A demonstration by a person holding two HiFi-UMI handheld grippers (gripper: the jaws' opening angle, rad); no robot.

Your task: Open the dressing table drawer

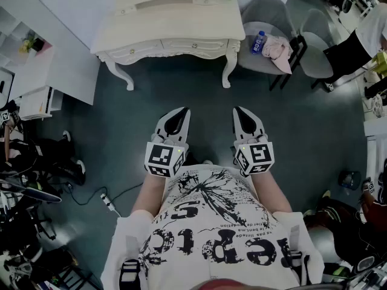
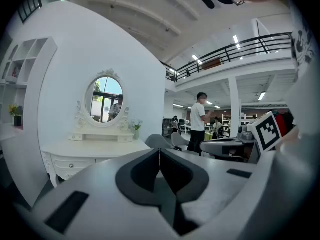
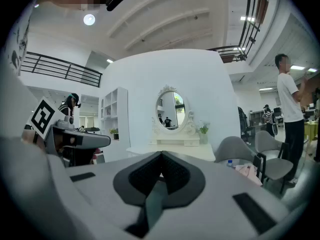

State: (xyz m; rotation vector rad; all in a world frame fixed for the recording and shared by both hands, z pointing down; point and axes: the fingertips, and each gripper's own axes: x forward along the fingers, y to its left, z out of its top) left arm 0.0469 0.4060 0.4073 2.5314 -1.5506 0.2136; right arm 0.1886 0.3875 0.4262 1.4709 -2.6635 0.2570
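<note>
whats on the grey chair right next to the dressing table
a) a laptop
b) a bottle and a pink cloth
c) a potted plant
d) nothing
b: the head view shows a bottle with a blue label and a pink cloth lying on the seat of the grey chair.

Dressing table (image 1: 151,29), far side beyond the upper edge.

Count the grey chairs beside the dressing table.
2. The nearer chair stands right beside the dressing table, a bottle and a pink cloth on its seat; the farther chair is just past it, to the right. More may lie outside the frame.
</note>
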